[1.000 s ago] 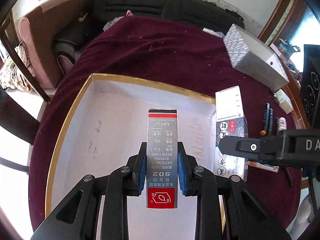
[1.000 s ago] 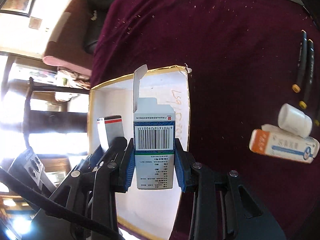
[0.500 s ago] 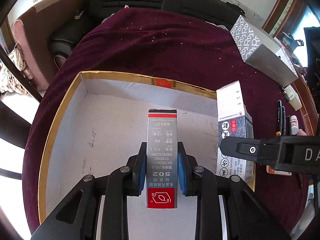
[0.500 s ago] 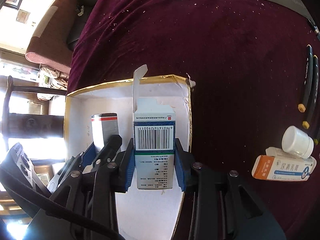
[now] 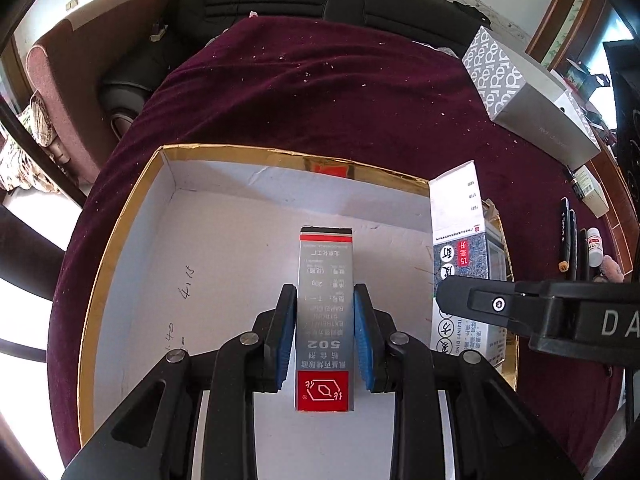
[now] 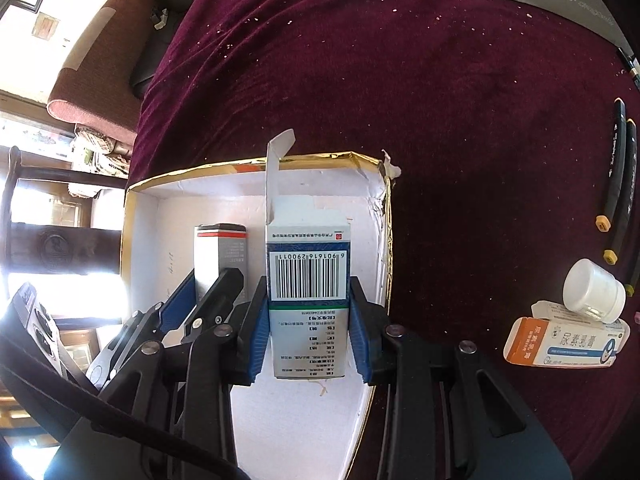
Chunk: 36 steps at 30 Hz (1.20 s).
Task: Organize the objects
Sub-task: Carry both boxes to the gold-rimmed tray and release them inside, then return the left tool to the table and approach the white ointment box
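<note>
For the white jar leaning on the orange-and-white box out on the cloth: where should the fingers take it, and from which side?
Grip the white jar across its round side wall, coming from above. It lies tilted against the orange-and-white box, so the box-side face is blocked; the wall looks plain and even, so opposite sides should seat the fingers best.

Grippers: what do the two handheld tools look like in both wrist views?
Both match. The left gripper and right gripper have black angular linkage arms with silver round pivot screws and blue ribbed pads on the fingers. The right one's side carries white letters "DA". No cables or sleeves show.
</note>
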Each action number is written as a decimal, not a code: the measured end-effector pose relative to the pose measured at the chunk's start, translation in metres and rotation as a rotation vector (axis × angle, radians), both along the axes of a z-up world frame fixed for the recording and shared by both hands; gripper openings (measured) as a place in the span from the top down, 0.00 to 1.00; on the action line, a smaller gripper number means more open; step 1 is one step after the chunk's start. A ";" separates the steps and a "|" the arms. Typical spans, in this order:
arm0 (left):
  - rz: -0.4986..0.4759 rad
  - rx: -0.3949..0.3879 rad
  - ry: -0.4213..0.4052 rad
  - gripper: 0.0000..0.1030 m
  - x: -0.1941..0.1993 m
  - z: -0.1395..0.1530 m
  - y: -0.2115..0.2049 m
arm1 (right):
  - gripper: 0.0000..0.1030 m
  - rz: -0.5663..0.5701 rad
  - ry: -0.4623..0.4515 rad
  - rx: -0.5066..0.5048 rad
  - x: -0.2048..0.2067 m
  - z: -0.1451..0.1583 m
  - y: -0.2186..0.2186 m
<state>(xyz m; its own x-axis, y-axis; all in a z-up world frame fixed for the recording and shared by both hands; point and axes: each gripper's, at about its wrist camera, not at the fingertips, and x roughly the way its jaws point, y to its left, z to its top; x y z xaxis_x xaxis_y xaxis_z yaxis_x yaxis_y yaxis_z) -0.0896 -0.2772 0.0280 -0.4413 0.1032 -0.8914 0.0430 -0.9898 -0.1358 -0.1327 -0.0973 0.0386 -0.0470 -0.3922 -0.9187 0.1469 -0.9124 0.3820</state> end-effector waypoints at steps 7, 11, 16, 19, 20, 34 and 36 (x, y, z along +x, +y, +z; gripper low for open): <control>0.020 -0.011 0.005 0.73 0.003 0.005 0.001 | 0.57 -0.004 0.035 -0.002 0.003 0.014 0.008; 0.044 -0.031 0.042 0.73 0.014 0.012 -0.001 | 0.57 -0.017 0.056 -0.021 0.010 0.025 0.021; 0.194 0.042 0.116 0.59 0.049 0.011 -0.030 | 0.57 -0.030 0.133 -0.002 0.030 0.043 0.050; 0.281 0.110 0.106 0.42 0.067 -0.002 -0.049 | 0.57 -0.055 0.148 0.007 0.041 0.045 0.072; 0.307 0.127 0.103 0.40 0.073 -0.004 -0.053 | 0.57 -0.065 0.144 0.001 0.044 0.045 0.080; 0.378 0.014 0.079 0.41 0.122 -0.002 -0.022 | 0.56 -0.123 0.094 -0.081 0.072 0.040 0.171; 0.385 0.003 0.098 0.41 0.124 0.009 -0.020 | 0.56 -0.131 0.102 -0.085 0.074 0.043 0.183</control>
<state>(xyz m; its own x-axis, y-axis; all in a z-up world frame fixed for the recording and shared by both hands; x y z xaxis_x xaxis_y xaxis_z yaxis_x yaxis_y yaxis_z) 0.0345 -0.2969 0.0367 -0.5311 -0.0842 -0.8431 0.3976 -0.9034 -0.1602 -0.0583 0.0862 0.0820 -0.1937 -0.4526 -0.8704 0.0705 -0.8913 0.4478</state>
